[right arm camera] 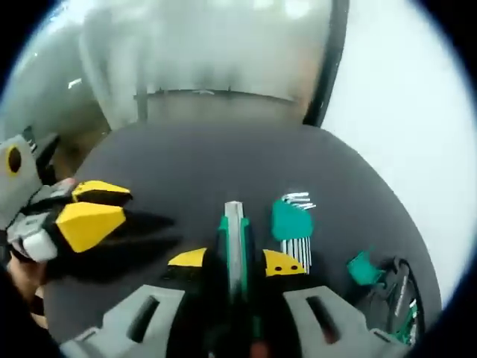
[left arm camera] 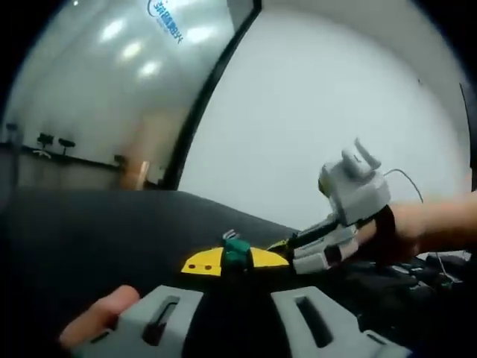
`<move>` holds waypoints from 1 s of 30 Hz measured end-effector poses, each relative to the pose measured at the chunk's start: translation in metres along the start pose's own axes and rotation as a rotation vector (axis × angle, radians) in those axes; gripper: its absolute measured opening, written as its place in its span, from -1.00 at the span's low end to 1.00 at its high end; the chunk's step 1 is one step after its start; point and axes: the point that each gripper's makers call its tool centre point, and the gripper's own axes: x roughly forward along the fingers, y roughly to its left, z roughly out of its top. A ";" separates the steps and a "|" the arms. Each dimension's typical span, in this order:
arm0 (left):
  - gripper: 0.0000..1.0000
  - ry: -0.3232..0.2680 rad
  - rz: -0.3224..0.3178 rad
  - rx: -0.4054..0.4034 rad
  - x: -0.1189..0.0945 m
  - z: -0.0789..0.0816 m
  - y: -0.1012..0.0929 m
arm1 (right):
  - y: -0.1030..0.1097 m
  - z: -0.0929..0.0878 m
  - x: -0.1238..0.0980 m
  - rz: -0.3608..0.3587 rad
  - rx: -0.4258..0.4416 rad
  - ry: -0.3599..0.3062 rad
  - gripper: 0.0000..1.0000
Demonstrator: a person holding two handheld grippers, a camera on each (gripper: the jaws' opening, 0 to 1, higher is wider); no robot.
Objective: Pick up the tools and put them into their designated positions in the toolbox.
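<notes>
The tool in hand is a green-handled one with a grey metal shaft (right arm camera: 234, 246), seen end-on between the jaws of the right gripper (right arm camera: 232, 317), which appear closed on its handle; it hangs just above the dark table (right arm camera: 223, 171). In the left gripper view the same tool (left arm camera: 236, 252) sits out ahead with yellow parts on either side of it. It looks stiff and fairly light, with a moulded handle that should grip well; the bare metal would be slicker, so the handle is the better place to hold.

Just beside it lies a set of hex keys in a green holder (right arm camera: 292, 224), rigid steel, best taken by the plastic block. A smaller green piece (right arm camera: 362, 268) lies near the table's right edge.

The left gripper (right arm camera: 82, 220) holds yellow-handled pliers (right arm camera: 89, 222), hard and probably heavier. In its own view, the left gripper (left arm camera: 232, 324) shows its jaws apart, with a fingertip (left arm camera: 97, 317) alongside
</notes>
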 end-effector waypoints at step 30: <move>-0.73 0.019 0.001 0.002 -0.003 -0.005 -0.002 | -0.062 0.036 -0.180 0.054 0.584 -0.499 -0.63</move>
